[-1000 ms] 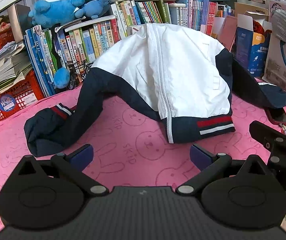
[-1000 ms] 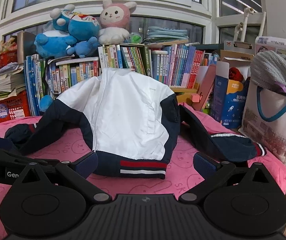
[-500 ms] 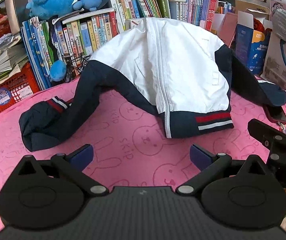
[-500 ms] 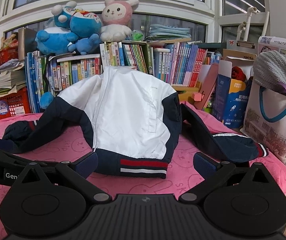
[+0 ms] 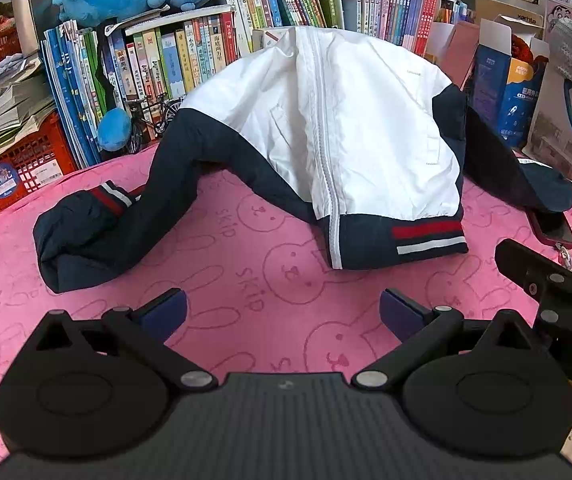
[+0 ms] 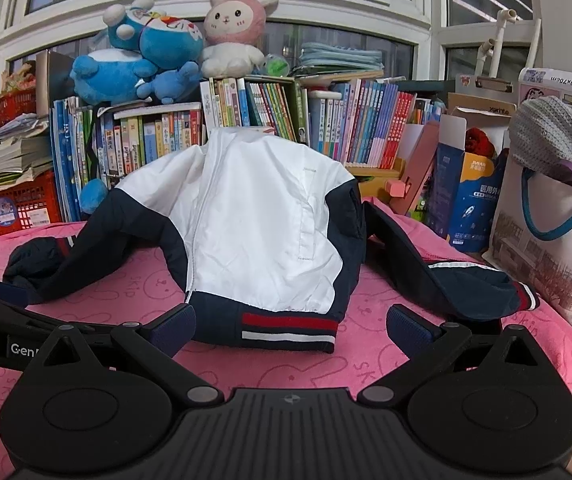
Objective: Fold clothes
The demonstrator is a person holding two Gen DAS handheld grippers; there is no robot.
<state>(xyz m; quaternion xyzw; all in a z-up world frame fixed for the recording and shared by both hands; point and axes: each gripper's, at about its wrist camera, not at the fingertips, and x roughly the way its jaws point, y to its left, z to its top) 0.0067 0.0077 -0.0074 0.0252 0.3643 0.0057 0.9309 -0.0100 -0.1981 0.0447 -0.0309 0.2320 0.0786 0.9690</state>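
Note:
A white and navy zip jacket (image 5: 346,136) (image 6: 254,224) lies front up on the pink rabbit-print cloth (image 5: 246,280) (image 6: 370,356), its collar end propped against the books. One navy sleeve (image 5: 98,232) trails left, the other (image 6: 458,280) trails right. My left gripper (image 5: 284,312) hovers open over bare cloth, short of the striped hem (image 5: 426,236). My right gripper (image 6: 290,324) is open too, its fingers either side of the hem (image 6: 286,328) without touching it. The right gripper's body (image 5: 558,304) shows at the left wrist view's right edge.
Rows of books (image 6: 246,120) with plush toys (image 6: 146,56) on top stand behind the jacket. Red crates (image 5: 14,168) with paper stacks are at the left. Boxes (image 6: 470,196) and a tote bag (image 6: 554,240) crowd the right. A phone (image 5: 552,228) lies by the right sleeve.
The left gripper has drawn back and tilted down a little, so more pink cloth shows before the jacket. The right gripper has shifted only slightly. Both stay open.

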